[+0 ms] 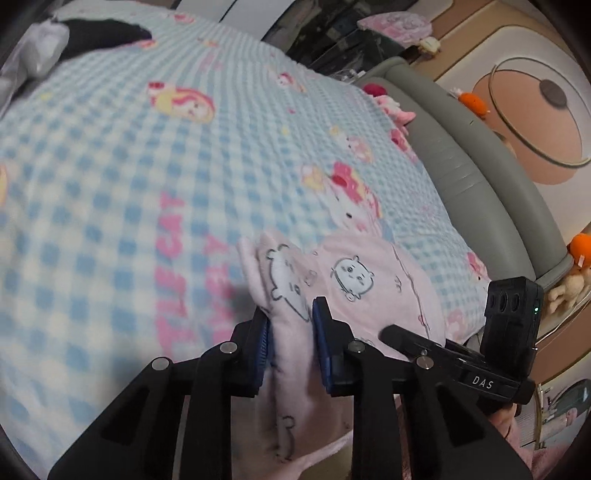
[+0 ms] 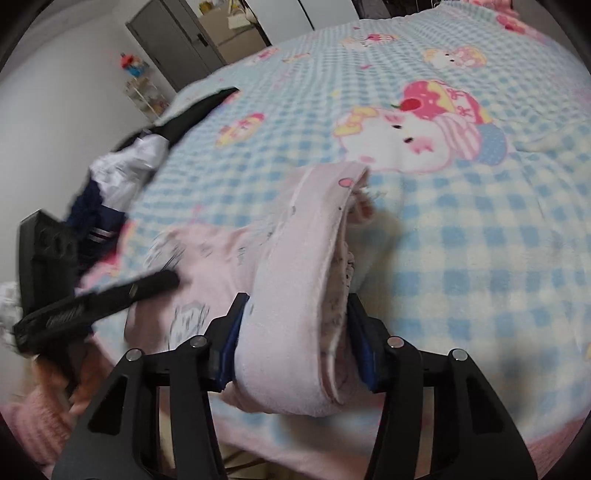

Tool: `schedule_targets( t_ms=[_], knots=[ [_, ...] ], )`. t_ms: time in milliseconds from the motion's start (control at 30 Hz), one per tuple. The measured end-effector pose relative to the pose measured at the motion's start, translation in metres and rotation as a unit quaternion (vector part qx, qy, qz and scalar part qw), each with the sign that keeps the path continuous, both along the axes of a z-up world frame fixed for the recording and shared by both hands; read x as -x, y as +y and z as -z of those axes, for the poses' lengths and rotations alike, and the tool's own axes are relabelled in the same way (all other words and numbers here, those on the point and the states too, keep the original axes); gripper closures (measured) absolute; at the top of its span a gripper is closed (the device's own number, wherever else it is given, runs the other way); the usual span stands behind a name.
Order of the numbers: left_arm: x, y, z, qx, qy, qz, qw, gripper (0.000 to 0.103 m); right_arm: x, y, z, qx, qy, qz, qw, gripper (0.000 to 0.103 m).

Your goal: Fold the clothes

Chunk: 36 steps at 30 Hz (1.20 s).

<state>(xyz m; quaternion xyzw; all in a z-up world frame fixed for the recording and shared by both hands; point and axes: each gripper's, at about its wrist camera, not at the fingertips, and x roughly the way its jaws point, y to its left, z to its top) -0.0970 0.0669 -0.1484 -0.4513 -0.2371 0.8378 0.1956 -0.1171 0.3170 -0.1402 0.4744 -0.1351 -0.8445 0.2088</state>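
Observation:
A pale pink garment printed with small cartoon animals lies bunched on the blue-checked cartoon blanket at the near edge of the bed. My left gripper is shut on a narrow fold of it, with the blue pads pressing from both sides. In the right wrist view the same pink garment forms a thick rolled band running away from me. My right gripper is shut on that bundle, which fills the space between its jaws. Each view shows the other gripper's black body at its edge.
A heap of black, white and navy clothes lies at the blanket's far left edge, seen as a black garment in the left wrist view. A grey padded bed rail with plush toys runs along the right.

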Motion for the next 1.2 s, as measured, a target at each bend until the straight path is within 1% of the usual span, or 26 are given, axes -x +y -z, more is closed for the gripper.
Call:
schedule_targets(
  t_ms=[100, 133, 167, 200, 267, 300, 333, 367, 400, 467, 567, 633, 667, 700, 767, 800, 833, 867, 900, 933, 967, 1000, 1033, 1100, 1133, 1200],
  knots=[
    [0.006, -0.001, 0.01, 0.03, -0.025, 0.002, 0.9992, 0.074, 0.002, 0.008, 0.004, 0.024, -0.022, 0.027, 0.999, 0.047],
    [0.008, -0.001, 0.019, 0.041, -0.042, 0.002, 0.9982, 0.072, 0.003, 0.01, 0.007, 0.018, -0.027, 0.037, 0.999, 0.047],
    [0.007, -0.002, 0.025, 0.037, -0.051, 0.001, 0.998, 0.069, 0.003, 0.012, 0.009, 0.01, -0.031, 0.046, 0.998, 0.047],
    [0.004, -0.006, 0.029, 0.018, -0.053, 0.0, 0.9984, 0.066, 0.002, 0.014, 0.009, 0.009, -0.03, 0.049, 0.998, 0.047],
    [-0.003, -0.011, 0.03, -0.019, -0.047, -0.002, 0.9987, 0.054, 0.0, 0.019, 0.007, 0.009, -0.023, 0.054, 0.998, 0.046],
    [-0.005, -0.012, 0.031, -0.034, -0.045, 0.0, 0.9984, 0.05, -0.001, 0.02, 0.001, 0.002, -0.01, 0.057, 0.998, 0.046],
    [-0.007, -0.012, 0.032, -0.045, -0.045, 0.004, 0.998, 0.044, -0.003, 0.02, -0.005, -0.006, 0.004, 0.059, 0.998, 0.046],
    [-0.007, -0.011, 0.034, -0.048, -0.046, 0.005, 0.9978, 0.043, -0.004, 0.021, -0.011, -0.014, 0.018, 0.061, 0.998, 0.046],
    [-0.007, -0.008, 0.037, -0.044, -0.048, 0.005, 0.9979, 0.043, -0.001, 0.02, -0.013, -0.012, 0.019, 0.05, 0.999, 0.046],
    [-0.005, -0.003, 0.042, -0.035, -0.051, 0.005, 0.9981, 0.043, 0.007, 0.016, -0.015, -0.004, 0.015, 0.022, 1.0, 0.042],
    [-0.001, 0.003, 0.046, -0.024, -0.051, 0.002, 0.9984, 0.043, 0.017, 0.008, 0.006, -0.007, -0.013, 0.007, 1.0, 0.041],
    [0.002, 0.008, 0.045, -0.02, -0.046, 0.002, 0.9987, 0.047, 0.023, 0.003, 0.021, -0.009, -0.033, -0.001, 0.999, 0.04],
    [0.0, 0.01, 0.04, -0.02, -0.04, 0.007, 0.999, 0.056, 0.026, 0.0, 0.029, -0.01, -0.043, -0.006, 0.999, 0.041],
    [-0.002, 0.012, 0.035, -0.02, -0.032, 0.013, 0.9992, 0.058, 0.026, 0.001, 0.028, -0.004, -0.042, -0.004, 0.999, 0.042],
    [-0.005, 0.017, 0.025, -0.025, -0.015, 0.025, 0.9993, 0.059, 0.022, 0.005, 0.024, 0.013, -0.036, 0.004, 0.999, 0.05],
    [-0.006, 0.017, 0.024, -0.035, -0.01, 0.028, 0.999, 0.058, 0.02, 0.005, 0.02, 0.015, -0.027, -0.001, 1.0, 0.051],
    [-0.006, 0.016, 0.026, -0.044, -0.009, 0.026, 0.9986, 0.055, 0.021, 0.005, 0.02, 0.017, -0.025, -0.004, 1.0, 0.052],
    [-0.003, 0.015, 0.032, -0.049, -0.02, 0.023, 0.9983, 0.055, 0.022, 0.005, 0.022, 0.019, -0.025, -0.005, 0.999, 0.052],
    [0.003, 0.014, 0.042, -0.051, -0.044, 0.017, 0.9976, 0.056, 0.024, 0.005, 0.024, 0.02, -0.025, -0.006, 0.999, 0.051],
    [0.007, 0.012, 0.048, -0.051, -0.06, 0.007, 0.9968, 0.069, 0.025, 0.005, 0.026, 0.022, -0.025, -0.007, 0.999, 0.051],
    [0.009, 0.013, 0.048, -0.051, -0.063, 0.0, 0.9967, 0.073, 0.029, 0.006, 0.033, 0.029, -0.037, -0.002, 0.999, 0.051],
    [0.008, 0.016, 0.041, -0.043, -0.056, 0.0, 0.9975, 0.077, 0.031, 0.008, 0.035, 0.037, -0.042, 0.004, 0.998, 0.052],
    [0.007, 0.02, 0.032, -0.03, -0.045, 0.002, 0.9986, 0.082, 0.029, 0.009, 0.031, 0.041, -0.036, 0.003, 0.998, 0.055],
    [0.007, 0.03, 0.01, -0.021, -0.026, 0.009, 0.9994, 0.086, 0.022, 0.01, 0.015, 0.038, -0.012, 0.002, 0.999, 0.059],
    [0.008, 0.036, -0.001, -0.022, -0.018, 0.014, 0.9995, 0.086, 0.019, 0.012, 0.006, 0.037, 0.0, 0.003, 0.999, 0.061],
    [0.016, 0.052, -0.022, -0.023, -0.002, 0.031, 0.9992, 0.086, 0.016, 0.022, -0.014, 0.035, 0.02, 0.013, 0.999, 0.062]
  ],
)
